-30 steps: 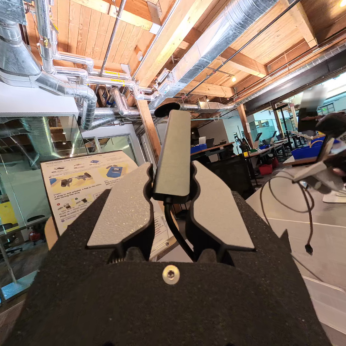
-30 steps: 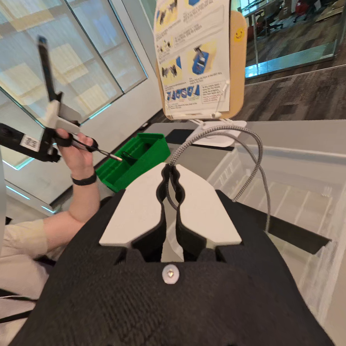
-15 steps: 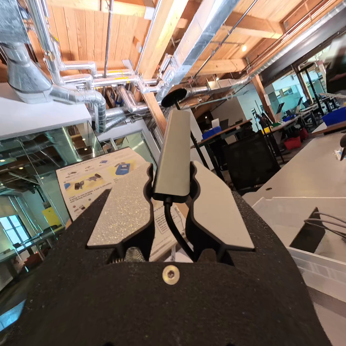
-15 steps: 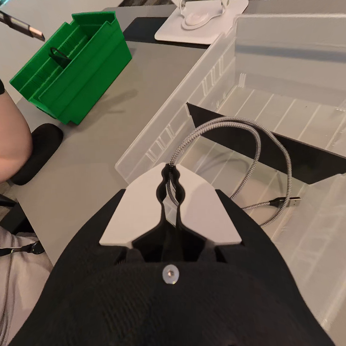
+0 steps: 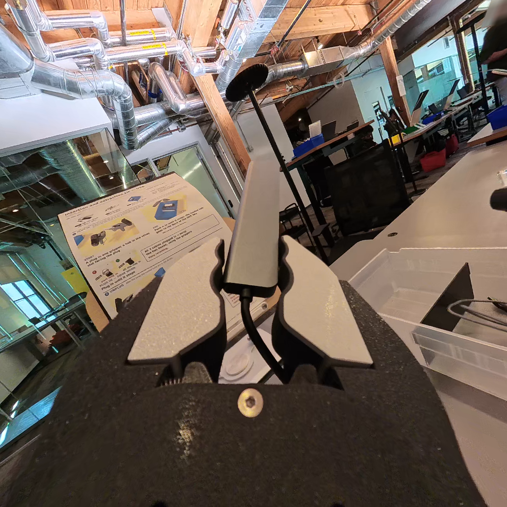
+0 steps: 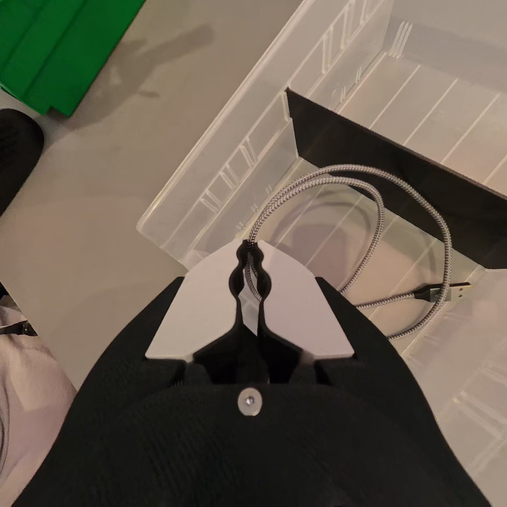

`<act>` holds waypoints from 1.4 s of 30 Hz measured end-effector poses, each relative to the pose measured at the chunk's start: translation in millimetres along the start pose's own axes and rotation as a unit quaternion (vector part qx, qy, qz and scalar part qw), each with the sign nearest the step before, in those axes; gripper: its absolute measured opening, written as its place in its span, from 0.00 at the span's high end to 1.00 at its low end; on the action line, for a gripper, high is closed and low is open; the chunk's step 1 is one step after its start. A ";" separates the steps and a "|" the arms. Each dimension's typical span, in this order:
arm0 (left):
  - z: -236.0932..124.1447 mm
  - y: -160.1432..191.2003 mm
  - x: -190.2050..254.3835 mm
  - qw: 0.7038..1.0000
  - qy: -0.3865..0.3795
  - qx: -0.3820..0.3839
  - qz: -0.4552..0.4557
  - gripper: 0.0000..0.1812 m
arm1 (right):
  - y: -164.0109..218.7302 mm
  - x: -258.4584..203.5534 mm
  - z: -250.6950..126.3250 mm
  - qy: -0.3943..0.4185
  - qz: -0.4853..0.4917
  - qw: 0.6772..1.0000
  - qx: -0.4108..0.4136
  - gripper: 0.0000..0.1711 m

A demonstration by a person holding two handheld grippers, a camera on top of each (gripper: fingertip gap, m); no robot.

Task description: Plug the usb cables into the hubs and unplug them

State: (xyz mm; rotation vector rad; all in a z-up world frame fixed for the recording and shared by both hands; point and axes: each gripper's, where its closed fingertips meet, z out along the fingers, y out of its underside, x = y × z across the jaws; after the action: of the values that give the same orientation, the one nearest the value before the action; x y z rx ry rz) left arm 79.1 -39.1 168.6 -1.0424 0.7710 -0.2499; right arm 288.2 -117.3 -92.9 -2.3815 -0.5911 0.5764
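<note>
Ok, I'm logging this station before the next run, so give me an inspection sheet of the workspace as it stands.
Surface: grey table, bare where visible.
Job's things: grey hub held upright in the left gripper; braided cable looped into the clear bin, its plug lying on the bin floor beside a black divider.
Clutter: green bin on the table.
Grippers: left shut on the hub; right gripper shut on the braided cable.
Cables: hub's black lead runs back between the fingers.
Surroundings: instruction sheet on a stand, ceiling ducts, desks behind.
</note>
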 end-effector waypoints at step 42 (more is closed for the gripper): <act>1.0 7.8 17.8 0.991 0.120 -0.029 -0.051 0.80 | -75.5 61.5 -94.1 0.293 -0.156 0.938 0.103 0.84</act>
State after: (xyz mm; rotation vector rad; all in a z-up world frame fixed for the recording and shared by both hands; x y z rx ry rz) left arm 91.3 -43.9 154.2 -1.1203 0.9474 -0.4487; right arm 367.2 -73.1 7.9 -2.0532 -0.5813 -0.2053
